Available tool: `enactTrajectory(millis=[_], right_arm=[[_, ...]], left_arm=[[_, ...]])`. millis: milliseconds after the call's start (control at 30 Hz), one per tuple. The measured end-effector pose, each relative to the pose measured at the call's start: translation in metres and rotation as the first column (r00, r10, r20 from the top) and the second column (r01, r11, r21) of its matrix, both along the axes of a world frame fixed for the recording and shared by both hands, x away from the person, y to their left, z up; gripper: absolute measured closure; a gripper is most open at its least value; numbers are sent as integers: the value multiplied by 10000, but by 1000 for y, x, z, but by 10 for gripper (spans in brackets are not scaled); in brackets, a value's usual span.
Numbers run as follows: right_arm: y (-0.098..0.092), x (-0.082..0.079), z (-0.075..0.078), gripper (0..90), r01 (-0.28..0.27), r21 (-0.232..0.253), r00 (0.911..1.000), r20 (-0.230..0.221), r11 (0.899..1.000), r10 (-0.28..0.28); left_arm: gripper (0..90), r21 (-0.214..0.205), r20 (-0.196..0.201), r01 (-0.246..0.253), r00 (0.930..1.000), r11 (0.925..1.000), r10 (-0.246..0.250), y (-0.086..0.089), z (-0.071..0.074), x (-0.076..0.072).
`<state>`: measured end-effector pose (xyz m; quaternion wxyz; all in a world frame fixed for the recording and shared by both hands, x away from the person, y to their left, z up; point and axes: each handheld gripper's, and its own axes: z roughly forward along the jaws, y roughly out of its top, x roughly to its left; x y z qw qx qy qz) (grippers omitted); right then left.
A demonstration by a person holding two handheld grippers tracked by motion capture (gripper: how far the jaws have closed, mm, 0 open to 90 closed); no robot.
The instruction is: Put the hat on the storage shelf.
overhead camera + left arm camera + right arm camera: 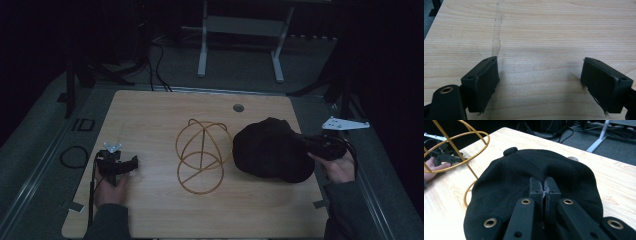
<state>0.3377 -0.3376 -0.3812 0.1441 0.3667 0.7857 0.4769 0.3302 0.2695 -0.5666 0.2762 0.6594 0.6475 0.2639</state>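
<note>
Right gripper [545,186] pinches the black cap [524,177] thinly; fabric could slip. Left gripper [544,82] idles wide open, lower left.

**A Wooden Surface With Two Things On It**

The surface [150,115] is light wood with rounded corners. It has a small round hole [238,107] near the far edge. A gold wire frame [201,156] stands in the middle. A black cap [270,150] lies just beside it, on the right.
</note>
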Motion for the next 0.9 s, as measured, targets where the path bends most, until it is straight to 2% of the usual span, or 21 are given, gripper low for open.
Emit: enactTrajectory(millis=[267,533,900], right_arm=[[-6,-2,6,872,139,128,9999,87,9998,-140],[-6,-4,15,872,192,-43,9994,281,9998,-191],[-10,-7,23,872,357,255,9987,347,9990,-366]], left_arm=[[148,1,-5,3,10000,10000,-3,0,0,0],[147,0,-5,0,10000,10000,0,0,0,0],[148,3,-16,4,10000,10000,-4,0,0,0]])
